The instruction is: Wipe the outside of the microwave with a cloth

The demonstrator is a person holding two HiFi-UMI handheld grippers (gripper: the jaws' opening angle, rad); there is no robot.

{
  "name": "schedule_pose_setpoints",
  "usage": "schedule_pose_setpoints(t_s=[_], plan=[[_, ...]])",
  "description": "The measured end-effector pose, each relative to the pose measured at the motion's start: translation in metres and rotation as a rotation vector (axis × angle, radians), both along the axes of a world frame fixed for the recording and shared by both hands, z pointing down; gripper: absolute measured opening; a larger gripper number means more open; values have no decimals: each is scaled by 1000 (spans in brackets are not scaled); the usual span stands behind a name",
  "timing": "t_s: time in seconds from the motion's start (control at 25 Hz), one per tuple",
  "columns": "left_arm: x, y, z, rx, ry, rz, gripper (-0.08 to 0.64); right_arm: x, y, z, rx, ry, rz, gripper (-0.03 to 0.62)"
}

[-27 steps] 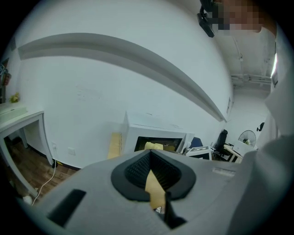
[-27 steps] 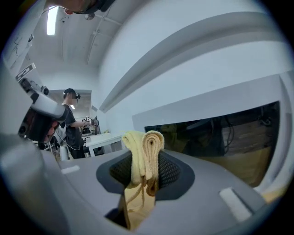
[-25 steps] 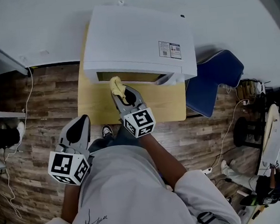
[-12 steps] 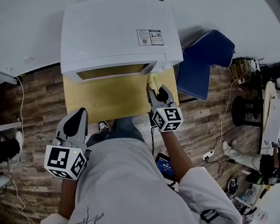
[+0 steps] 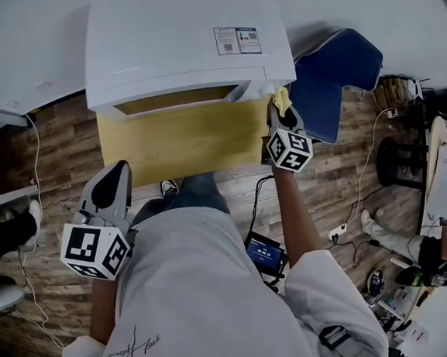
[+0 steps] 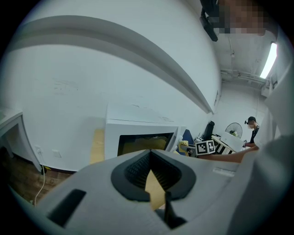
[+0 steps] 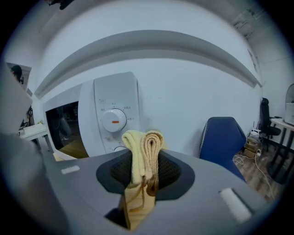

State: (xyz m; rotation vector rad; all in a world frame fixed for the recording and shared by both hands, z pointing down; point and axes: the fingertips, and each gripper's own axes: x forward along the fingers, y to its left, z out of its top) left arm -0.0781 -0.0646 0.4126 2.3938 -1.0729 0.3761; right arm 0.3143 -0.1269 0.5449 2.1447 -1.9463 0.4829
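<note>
The right gripper [image 5: 281, 114] has its fingers clamped on a folded yellow cloth [image 5: 281, 99] at the front right corner of the white microwave [image 5: 180, 38] — by its dial [image 7: 113, 120]. The left gripper [image 5: 114, 178] hovers at the wooden worktop's [image 5: 174, 143] near edge — fingers together, empty.

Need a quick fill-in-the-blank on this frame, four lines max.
1. The cloth in the right gripper is ___.
2. The microwave stands on a ___ table.
3. The chair beside the microwave is ___.
4. The left gripper holds ___.
Missing: yellow; wooden; blue; nothing.
</note>
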Motion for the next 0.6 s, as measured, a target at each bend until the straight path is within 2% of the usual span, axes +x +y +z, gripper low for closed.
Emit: schedule_pose_setpoints(t_s=[0.36, 0.6], plan=[[-13, -1, -1, -3, -15, -28, -8, -6, -7, 6, 17, -9, 34, 118], [-12, 2, -3, 5, -6, -20, -8, -19, 2, 7, 35, -50, 57, 118]])
